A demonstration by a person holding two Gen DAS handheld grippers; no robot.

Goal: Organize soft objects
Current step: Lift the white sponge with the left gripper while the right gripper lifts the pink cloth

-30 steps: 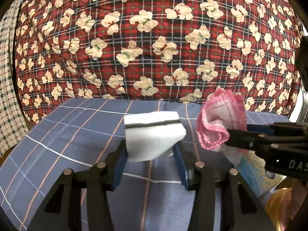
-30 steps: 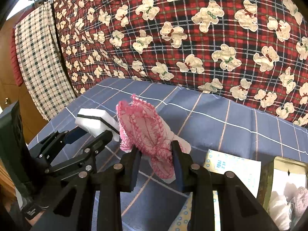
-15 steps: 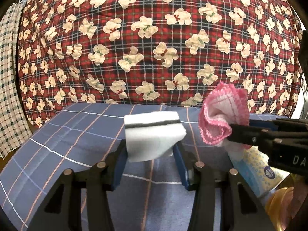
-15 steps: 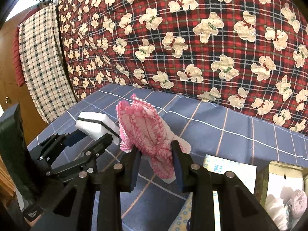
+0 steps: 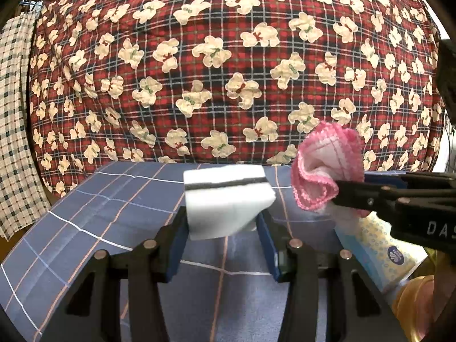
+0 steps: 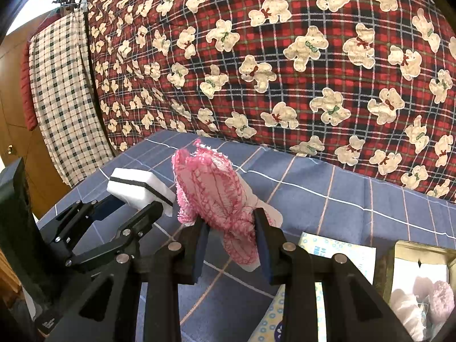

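Note:
My left gripper [image 5: 223, 219] is shut on a white sponge [image 5: 228, 199] with a thin black layer, held above the blue checked tablecloth [image 5: 114, 208]. The sponge also shows in the right wrist view [image 6: 139, 188], with the left gripper [image 6: 136, 211] under it. My right gripper [image 6: 230, 228] is shut on a bunched pink and white cloth [image 6: 213, 193], held above the table. In the left wrist view the cloth [image 5: 327, 179] sits just right of the sponge, clamped by the right gripper [image 5: 339, 199].
A red plaid bear-print blanket [image 5: 228, 71] hangs behind the table. A checked cloth [image 6: 62, 99] hangs at the left. A pale blue tissue pack [image 6: 327, 256] lies on the table. An open box [image 6: 421, 279] with soft pale items stands at the lower right.
Both grippers have risen slightly with their loads; the table edge and blanket sit lower in view. The grips are unchanged.

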